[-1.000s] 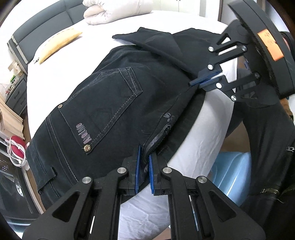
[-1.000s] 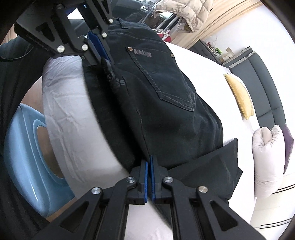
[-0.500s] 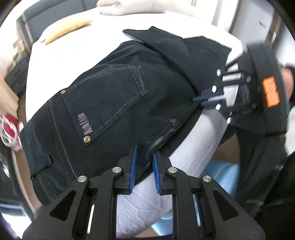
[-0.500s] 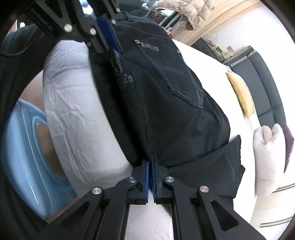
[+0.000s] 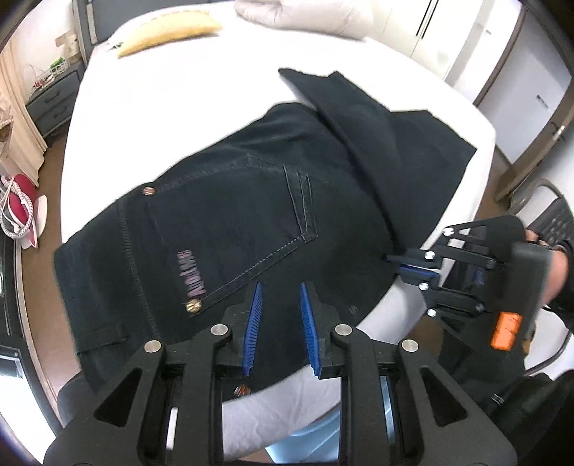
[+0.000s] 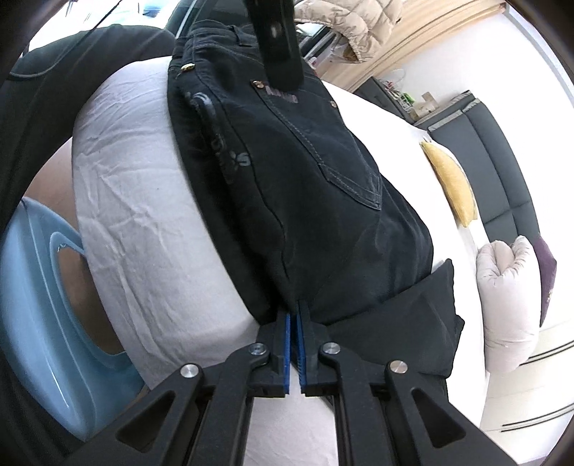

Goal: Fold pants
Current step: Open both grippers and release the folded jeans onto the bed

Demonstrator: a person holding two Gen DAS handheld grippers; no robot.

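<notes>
- Pants [image 5: 251,222], dark, lie folded across the bed [image 5: 172,93] edge.
- Left claw [image 5: 280,322] hovers over the waist end, jaws just parted, empty.
- Right claw [image 6: 295,349] pinches the pants' fold.

A bed [image 5: 201,107] with a white sheet fills both views. A yellow pillow [image 5: 168,34] lies near its head end, just in front of the dark grey headboard [image 6: 502,150]. A pale quilt [image 6: 506,304], rolled up, lies on the bed beside the pillow, with a purple cushion [image 6: 547,265] touching it. A grey nightstand [image 5: 53,104] stands beside the bed's head end, and cream curtains [image 5: 18,118] hang next to that. A red bag [image 5: 18,208] with a white cord lies on the floor beside the bed. A light blue tub [image 6: 39,304] sits on the floor at the bed's foot. White cabinets [image 5: 484,53] stand beyond the bed's far side. A beige puffer jacket [image 6: 358,25] hangs beyond the bed, near the curtains.
</notes>
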